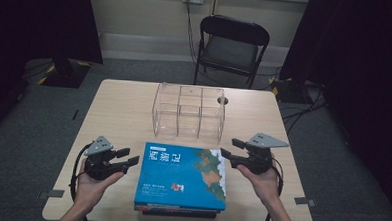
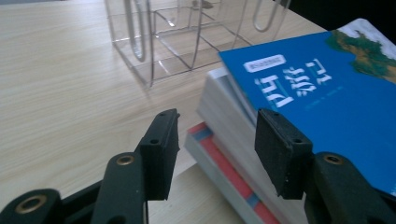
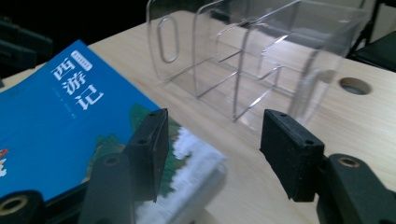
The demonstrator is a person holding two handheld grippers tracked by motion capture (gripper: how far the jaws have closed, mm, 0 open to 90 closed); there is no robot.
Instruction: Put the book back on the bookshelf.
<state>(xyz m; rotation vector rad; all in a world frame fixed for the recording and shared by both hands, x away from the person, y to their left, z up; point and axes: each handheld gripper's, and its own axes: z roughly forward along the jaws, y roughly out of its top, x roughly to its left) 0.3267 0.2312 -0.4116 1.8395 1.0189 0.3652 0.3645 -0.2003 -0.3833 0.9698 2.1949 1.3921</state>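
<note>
blue book [image 3: 60, 121] cover with large white characters 西游记, left of the right gripper's jaws, smaller label above unreadable

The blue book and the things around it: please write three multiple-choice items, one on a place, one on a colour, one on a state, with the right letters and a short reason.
1. Where is the clear acrylic organizer?
A. on the table beyond the blue book
B. on the chair
C. on top of the book

2. What colour is the top book's cover?
A. red
B. blue
C. yellow

3. What is the state of the left claw and the right claw?
A. both shut on the book
B. one holds the organizer
C. both open, holding nothing

Answers:
1 A, the high view shows it behind the book stack.
2 B, the cover is blue with white characters.
3 C, each claw's jaws stand apart beside the book, with nothing gripped.
</note>
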